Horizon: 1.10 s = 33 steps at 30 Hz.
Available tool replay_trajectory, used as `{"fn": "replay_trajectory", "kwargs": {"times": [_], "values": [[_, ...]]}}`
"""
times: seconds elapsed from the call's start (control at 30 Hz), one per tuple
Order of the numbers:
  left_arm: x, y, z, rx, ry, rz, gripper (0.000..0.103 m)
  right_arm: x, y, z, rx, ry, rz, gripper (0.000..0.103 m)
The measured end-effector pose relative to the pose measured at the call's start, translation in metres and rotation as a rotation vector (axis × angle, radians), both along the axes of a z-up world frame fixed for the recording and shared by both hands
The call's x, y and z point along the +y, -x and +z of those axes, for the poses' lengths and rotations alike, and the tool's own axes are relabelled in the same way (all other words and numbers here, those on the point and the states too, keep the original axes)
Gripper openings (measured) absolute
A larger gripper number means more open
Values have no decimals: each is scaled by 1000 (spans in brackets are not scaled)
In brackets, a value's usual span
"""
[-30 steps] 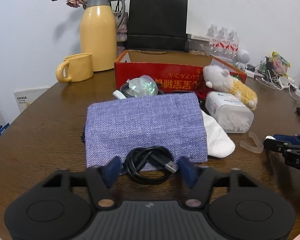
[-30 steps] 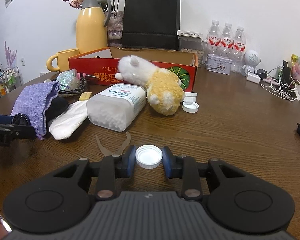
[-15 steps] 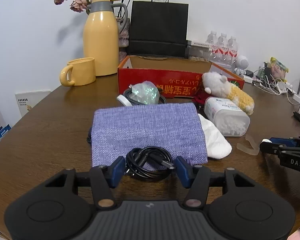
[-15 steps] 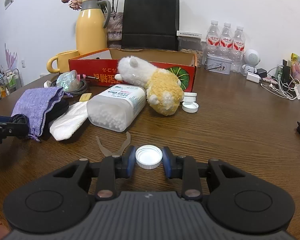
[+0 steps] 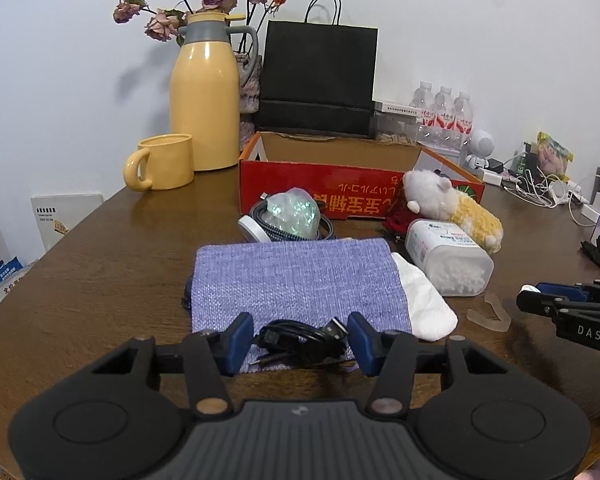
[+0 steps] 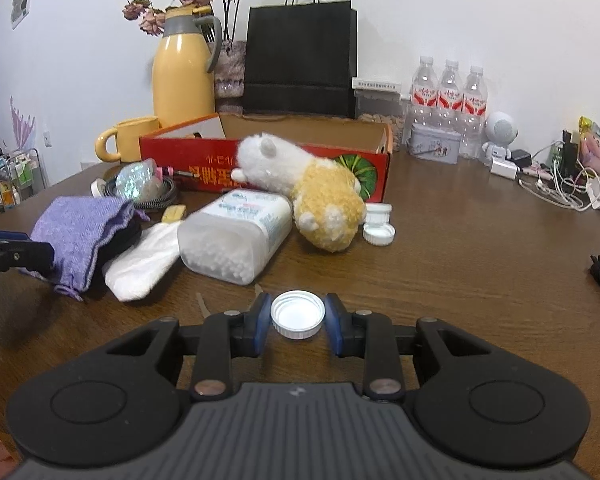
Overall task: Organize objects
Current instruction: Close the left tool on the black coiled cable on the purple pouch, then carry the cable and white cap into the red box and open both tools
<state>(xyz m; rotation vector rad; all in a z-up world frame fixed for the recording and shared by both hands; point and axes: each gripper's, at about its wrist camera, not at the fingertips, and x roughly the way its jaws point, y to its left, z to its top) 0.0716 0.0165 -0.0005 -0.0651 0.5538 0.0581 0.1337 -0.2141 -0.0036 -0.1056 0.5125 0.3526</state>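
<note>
My left gripper [image 5: 300, 338] is closing around a coiled black USB cable [image 5: 300, 340] lying on the purple cloth's [image 5: 296, 280] near edge; my right gripper [image 6: 298, 318] clamps a white ribbed bottle cap [image 6: 298, 314].

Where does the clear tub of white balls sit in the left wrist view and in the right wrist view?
Left wrist: tub of white balls right of centre, beside the purple cloth.
Right wrist: tub left of centre, in front of the plush toy.
Shared landmark: red box behind it.
</note>
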Motion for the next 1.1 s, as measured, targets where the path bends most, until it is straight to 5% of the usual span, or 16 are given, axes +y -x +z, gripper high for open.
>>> {"fn": "replay_trajectory", "kwargs": {"times": [0.63, 1.1], "values": [[0, -16, 33, -92, 21, -15, 49, 10, -10, 34, -84, -35, 30, 29], [-7, -74, 68, -170, 54, -22, 47, 26, -50, 66, -150, -68, 41, 29]]}}
